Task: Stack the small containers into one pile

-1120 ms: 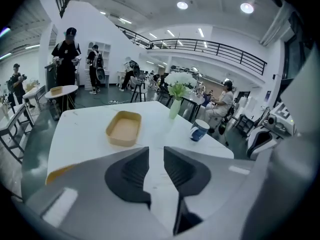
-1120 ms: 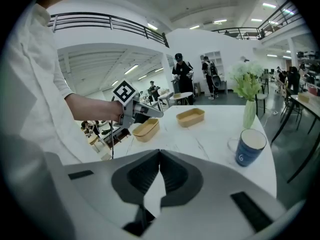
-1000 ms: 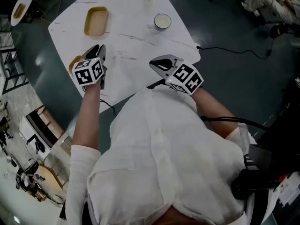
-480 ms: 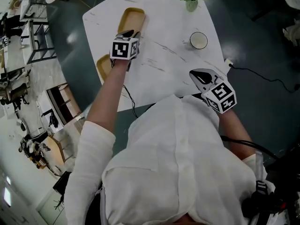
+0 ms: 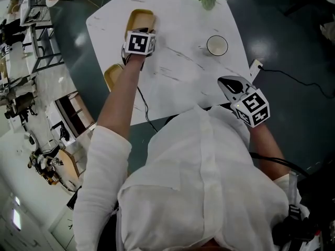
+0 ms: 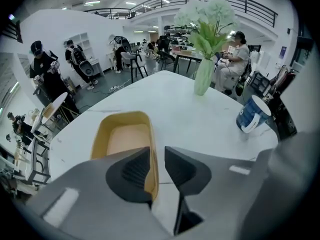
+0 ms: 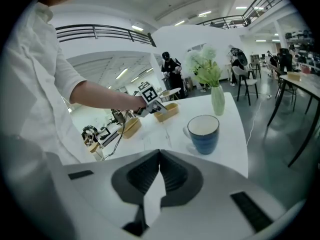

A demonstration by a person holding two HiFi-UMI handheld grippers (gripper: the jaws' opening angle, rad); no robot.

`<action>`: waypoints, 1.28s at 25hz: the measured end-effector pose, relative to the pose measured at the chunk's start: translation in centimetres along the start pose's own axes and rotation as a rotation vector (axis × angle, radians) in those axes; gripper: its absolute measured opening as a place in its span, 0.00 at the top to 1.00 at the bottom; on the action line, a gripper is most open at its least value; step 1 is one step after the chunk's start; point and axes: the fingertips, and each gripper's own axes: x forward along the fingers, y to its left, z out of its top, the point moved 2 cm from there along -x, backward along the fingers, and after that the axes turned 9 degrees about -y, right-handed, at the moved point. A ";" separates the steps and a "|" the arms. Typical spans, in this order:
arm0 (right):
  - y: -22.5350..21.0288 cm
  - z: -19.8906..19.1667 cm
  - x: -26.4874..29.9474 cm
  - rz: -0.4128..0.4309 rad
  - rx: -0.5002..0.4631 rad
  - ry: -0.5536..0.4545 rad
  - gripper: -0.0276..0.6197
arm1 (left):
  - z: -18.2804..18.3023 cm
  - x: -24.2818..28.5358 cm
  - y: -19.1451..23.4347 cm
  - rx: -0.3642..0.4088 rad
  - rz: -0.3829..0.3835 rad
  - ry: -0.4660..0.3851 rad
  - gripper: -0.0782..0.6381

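right gripper (image 7: 160, 159) is closest to the body, hanging over the near right edge of the white table (image 5: 183, 72). its jaws are pressed together with nothing in them, and it's well apart from both trays.

next out on the left is the near tray (image 5: 110, 76), a small yellow one at the table's left edge. the left forearm crosses over it, so part of it is covered. it's just lying flat on its own, nothing stacked in it as far as i can see.

past that, the left gripper (image 6: 157, 156) is down at the far tray (image 6: 125, 136), same yellow, also flat on the table and apart from the near one. its jaws are only a little apart and straddle the tray's right wall at the near corner: left jaw over the inside, right jaw outside. the wall sits against the left jaw and a sliver of table shows between it and the right jaw, so not actually pinched.

so the two trays are still separate, no pile.

further right there's a blue mug (image 7: 203, 133) standing alone, well apart from the trays. at the far edge is a pale green vase (image 6: 204, 76) with white flowers.

beyond the table it's a big open room with a few people standing and sitting around.
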 end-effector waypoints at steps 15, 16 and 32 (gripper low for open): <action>-2.3 -1.0 -2.1 0.002 0.018 0.006 0.95 | -1.1 1.2 0.7 -0.019 0.108 0.073 0.85; -2.4 -0.9 -2.2 0.004 0.017 0.005 0.95 | -1.0 1.0 0.8 -0.019 0.115 0.068 0.86; -1.5 0.3 -0.6 0.131 -0.067 0.006 0.95 | -1.2 -6.1 0.6 -0.096 0.194 -0.011 0.87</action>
